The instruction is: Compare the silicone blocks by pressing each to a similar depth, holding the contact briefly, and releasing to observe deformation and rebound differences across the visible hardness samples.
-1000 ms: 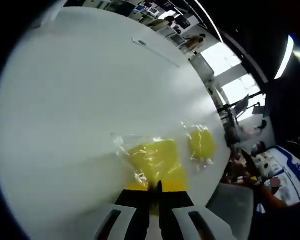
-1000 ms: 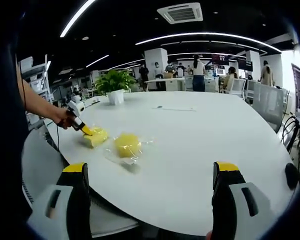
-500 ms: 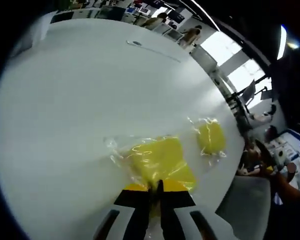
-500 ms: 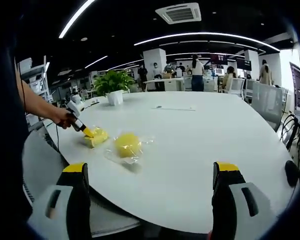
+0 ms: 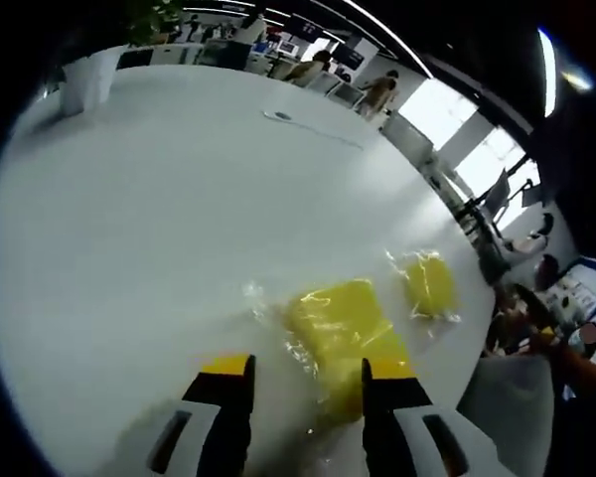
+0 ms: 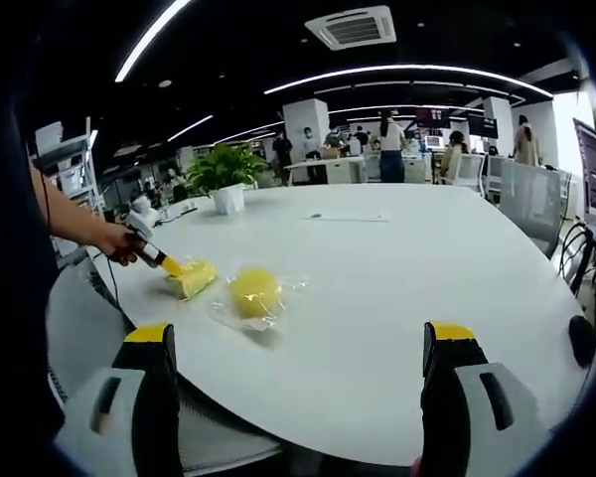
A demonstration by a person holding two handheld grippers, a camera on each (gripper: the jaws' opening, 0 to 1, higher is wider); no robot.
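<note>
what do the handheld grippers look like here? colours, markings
Both alike: the left gripper and right gripper each have two black jaws capped in yellow, on pale grey housings with dark slots. From the right gripper view, the left one is a small white body with a yellow tip.

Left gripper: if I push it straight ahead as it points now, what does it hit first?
Probably the bagged square yellow block: the open left gripper has its right-hand jaw over the block's near edge. Depth is uncertain.
</note>
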